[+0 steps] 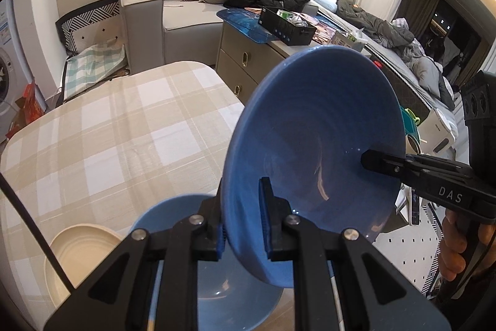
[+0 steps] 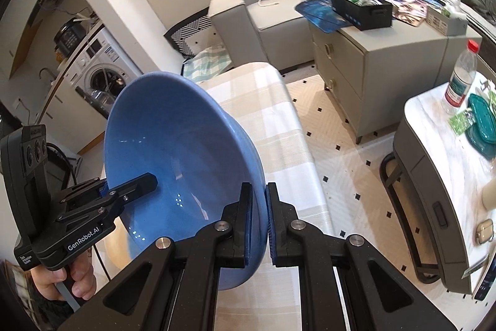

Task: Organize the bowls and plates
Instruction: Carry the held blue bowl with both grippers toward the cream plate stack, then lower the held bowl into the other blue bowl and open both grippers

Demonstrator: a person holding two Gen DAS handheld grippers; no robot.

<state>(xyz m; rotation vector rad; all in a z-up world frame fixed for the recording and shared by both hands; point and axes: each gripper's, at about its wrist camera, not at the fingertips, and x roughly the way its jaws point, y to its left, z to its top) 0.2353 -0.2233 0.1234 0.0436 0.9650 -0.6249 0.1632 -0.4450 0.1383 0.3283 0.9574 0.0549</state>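
Observation:
A blue bowl [image 1: 310, 120] hangs tilted on its side above the plaid-cloth table [image 1: 117, 126], held from two sides. My left gripper [image 1: 241, 207] is shut on the near part of its rim. My right gripper [image 1: 372, 158] is shut on the opposite rim, one finger inside the bowl. From the right wrist, the blue bowl [image 2: 173, 138] has my right gripper [image 2: 259, 191] clamped on its rim and the left gripper [image 2: 148, 179] gripping the far rim. Under the raised bowl, a second blue bowl [image 1: 217, 275] rests on the table beside a cream plate [image 1: 80, 256].
Past the table stand a grey drawer cabinet [image 2: 356, 61] with a black box [image 2: 362, 6] on it, and a sofa [image 1: 183, 14]. At the right, a marble-topped side table [image 2: 434, 145] bears a water bottle [image 2: 462, 73] and teal dishes [image 2: 483, 120]. A person's hand [image 2: 62, 281] holds the left gripper's handle.

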